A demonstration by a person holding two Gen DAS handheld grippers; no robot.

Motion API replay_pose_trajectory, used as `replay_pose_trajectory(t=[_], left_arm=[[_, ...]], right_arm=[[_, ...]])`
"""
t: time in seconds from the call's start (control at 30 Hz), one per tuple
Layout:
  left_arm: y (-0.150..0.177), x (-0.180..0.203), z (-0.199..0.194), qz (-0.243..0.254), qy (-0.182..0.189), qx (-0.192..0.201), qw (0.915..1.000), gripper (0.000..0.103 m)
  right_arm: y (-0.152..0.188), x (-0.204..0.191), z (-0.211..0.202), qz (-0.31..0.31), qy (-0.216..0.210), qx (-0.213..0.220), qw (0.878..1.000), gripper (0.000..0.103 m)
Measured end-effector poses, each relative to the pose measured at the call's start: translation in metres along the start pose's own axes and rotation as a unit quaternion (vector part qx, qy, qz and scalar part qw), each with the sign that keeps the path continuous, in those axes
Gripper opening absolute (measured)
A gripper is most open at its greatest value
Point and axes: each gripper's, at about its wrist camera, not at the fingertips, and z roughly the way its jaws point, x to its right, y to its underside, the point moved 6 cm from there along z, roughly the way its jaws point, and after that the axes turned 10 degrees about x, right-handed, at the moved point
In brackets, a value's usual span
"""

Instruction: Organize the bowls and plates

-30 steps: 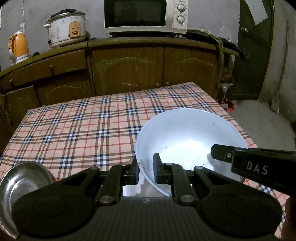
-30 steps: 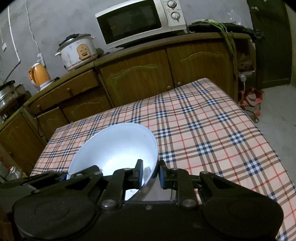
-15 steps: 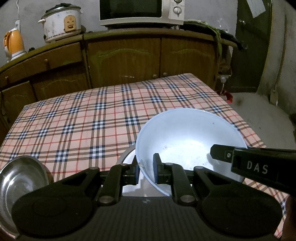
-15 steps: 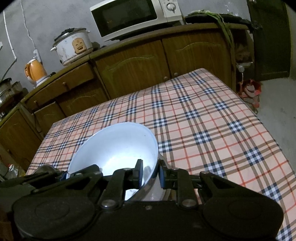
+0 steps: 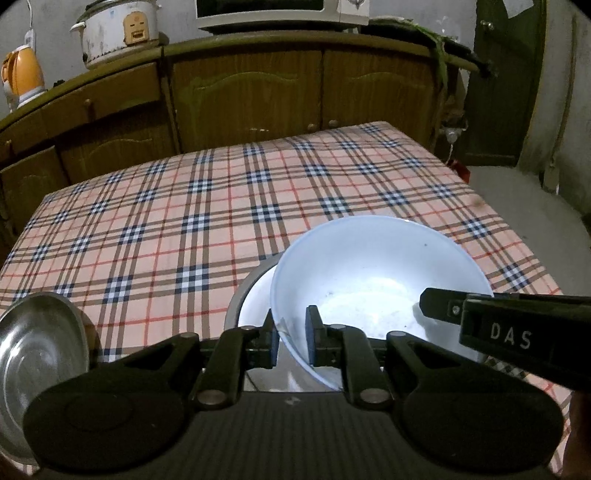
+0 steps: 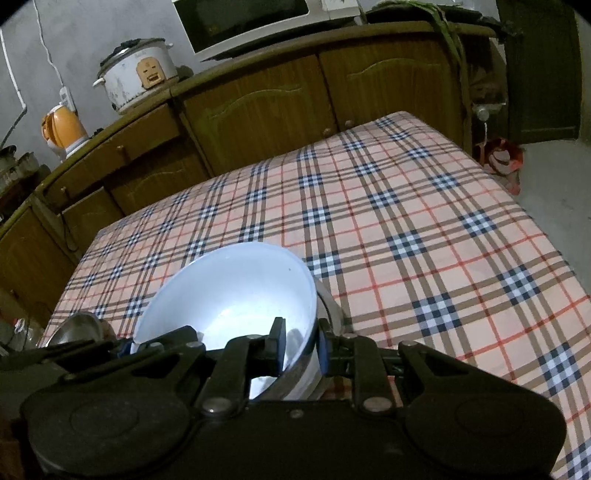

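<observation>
A large white bowl (image 5: 376,273) is held tilted over the near edge of the plaid-covered table (image 5: 221,206). My left gripper (image 5: 291,341) is shut on its near left rim. My right gripper (image 6: 301,345) is shut on its right rim and also shows in the left wrist view (image 5: 480,321). Under the white bowl sits a second bowl with a metal rim (image 5: 255,291), partly hidden; it also shows in the right wrist view (image 6: 330,302). A steel bowl (image 5: 40,347) lies at the table's near left corner.
Wooden cabinets (image 5: 251,85) run behind the table, carrying a rice cooker (image 5: 118,31), a microwave (image 6: 251,22) and an orange kettle (image 5: 20,75). A dark door (image 5: 506,74) and bare floor lie to the right of the table.
Both grippers have lifted and drawn the white bowl back toward the near edge. The bowl beneath it has come into view.
</observation>
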Motion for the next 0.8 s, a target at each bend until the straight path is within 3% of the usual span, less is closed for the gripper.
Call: replay_pose_trajectory(t=[0.8], left_arm=[[0.011, -0.011, 0.023, 0.010, -0.018, -0.012, 0.9997, 0.016]], right_arm=[[0.017, -0.004, 0.037, -0.002, 0.001, -0.018, 1.000, 0.024]])
